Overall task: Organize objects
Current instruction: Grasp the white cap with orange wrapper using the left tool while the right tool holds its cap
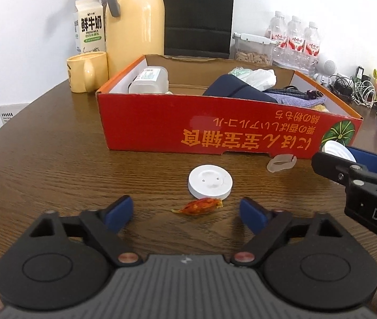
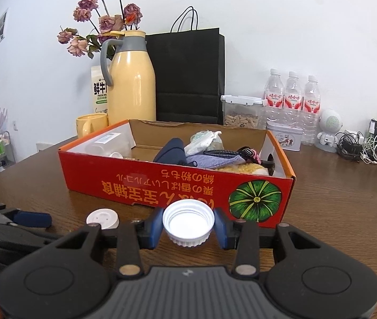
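Observation:
An orange candy wrapper (image 1: pixel 197 206) lies on the brown table just ahead of my left gripper (image 1: pixel 185 212), roughly between its blue fingertips; the jaws stand open and the pads are clear of it. Just beyond the wrapper sits a white round disc (image 1: pixel 210 183) (image 2: pixel 102 219). My right gripper (image 2: pixel 188 224) is shut on a white ribbed bottle cap (image 2: pixel 188 223), its open side facing the camera, in front of the red cardboard box (image 2: pixel 124 183). In the left wrist view the right gripper (image 1: pixel 339 156) comes in from the right, carrying the cap (image 1: pixel 338 151).
A clear plastic scrap (image 1: pixel 281 162) lies by the red box (image 1: pixel 188 122), which holds a plastic container, a dark pouch, bags and cords. Behind stand a yellow mug (image 1: pixel 87 73), yellow thermos (image 1: pixel 135 21), milk carton, black bag, water bottles (image 2: pixel 293 98) and tangled cables (image 2: pixel 361 146).

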Action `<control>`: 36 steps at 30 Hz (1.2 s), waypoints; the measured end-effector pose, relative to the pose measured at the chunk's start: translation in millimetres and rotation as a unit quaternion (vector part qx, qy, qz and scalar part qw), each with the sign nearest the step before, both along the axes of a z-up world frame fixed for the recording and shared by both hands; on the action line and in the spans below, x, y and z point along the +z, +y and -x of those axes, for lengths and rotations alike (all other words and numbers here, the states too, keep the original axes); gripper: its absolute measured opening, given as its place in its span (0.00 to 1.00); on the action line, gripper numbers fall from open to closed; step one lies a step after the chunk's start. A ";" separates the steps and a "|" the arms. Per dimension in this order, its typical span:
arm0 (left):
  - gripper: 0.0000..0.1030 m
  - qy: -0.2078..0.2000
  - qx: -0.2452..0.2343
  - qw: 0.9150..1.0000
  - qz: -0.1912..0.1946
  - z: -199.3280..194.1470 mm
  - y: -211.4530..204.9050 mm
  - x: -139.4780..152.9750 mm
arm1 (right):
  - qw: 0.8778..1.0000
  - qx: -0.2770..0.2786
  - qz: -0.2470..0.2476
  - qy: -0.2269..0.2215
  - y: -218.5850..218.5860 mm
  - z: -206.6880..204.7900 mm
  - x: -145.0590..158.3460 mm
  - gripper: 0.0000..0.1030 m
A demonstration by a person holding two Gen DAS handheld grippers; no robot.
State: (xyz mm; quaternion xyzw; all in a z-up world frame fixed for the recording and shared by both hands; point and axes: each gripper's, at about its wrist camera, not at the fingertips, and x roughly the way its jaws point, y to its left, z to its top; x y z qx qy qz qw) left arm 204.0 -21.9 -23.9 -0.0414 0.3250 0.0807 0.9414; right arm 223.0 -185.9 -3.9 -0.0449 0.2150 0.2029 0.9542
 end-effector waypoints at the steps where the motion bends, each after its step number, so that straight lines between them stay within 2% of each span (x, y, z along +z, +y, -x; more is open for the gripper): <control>1: 0.72 -0.002 -0.001 1.000 -0.003 0.9 -0.9 0.2 | 1.000 0.001 0.001 0.000 0.3 0.2 -0.1 0.38; 2: 0.67 -0.005 -0.002 1.000 -0.007 2.3 -1.9 0.5 | 1.000 0.001 0.001 0.001 0.2 0.2 -0.1 0.38; 4: 0.48 -0.009 -0.006 1.000 -0.009 3.9 -2.9 1.4 | 1.000 0.002 0.003 0.001 0.4 0.2 -0.6 0.38; 5: 0.43 -0.011 -0.009 1.000 -0.008 5.1 -3.4 1.8 | 1.000 0.002 0.004 0.001 0.4 0.2 -0.8 0.38; 6: 0.40 -0.013 -0.012 1.000 -0.006 6.2 -3.4 2.1 | 1.000 0.002 0.004 0.002 0.5 0.1 -0.9 0.38; 11: 0.38 -0.021 -0.023 0.999 0.006 10.7 -1.9 2.4 | 1.000 0.002 0.005 0.002 1.0 -0.2 -1.5 0.38; 12: 0.29 -0.025 -0.024 0.999 0.008 12.2 -1.2 3.0 | 1.000 0.003 0.006 0.002 1.1 -0.1 -1.6 0.38; 23: 0.24 -0.050 -0.036 0.998 0.015 23.8 -0.3 6.6 | 1.000 0.002 0.005 0.002 1.3 0.0 -1.4 0.38; 25: 0.13 -0.056 -0.038 0.998 0.017 26.3 0.0 7.6 | 1.000 0.002 0.005 0.002 1.3 0.1 -1.4 0.38; 31: 0.07 -0.063 -0.044 0.997 0.020 29.9 -0.3 8.5 | 1.000 0.004 0.005 0.001 2.1 1.0 -0.7 0.38; 34: 0.07 -0.066 -0.042 0.997 0.019 32.3 0.4 8.6 | 1.000 0.004 0.005 0.001 2.0 0.8 -0.8 0.38; 36: 0.11 -0.064 -0.027 0.997 0.019 32.8 2.7 8.3 | 1.000 0.004 0.005 0.001 1.9 0.9 -0.8 0.38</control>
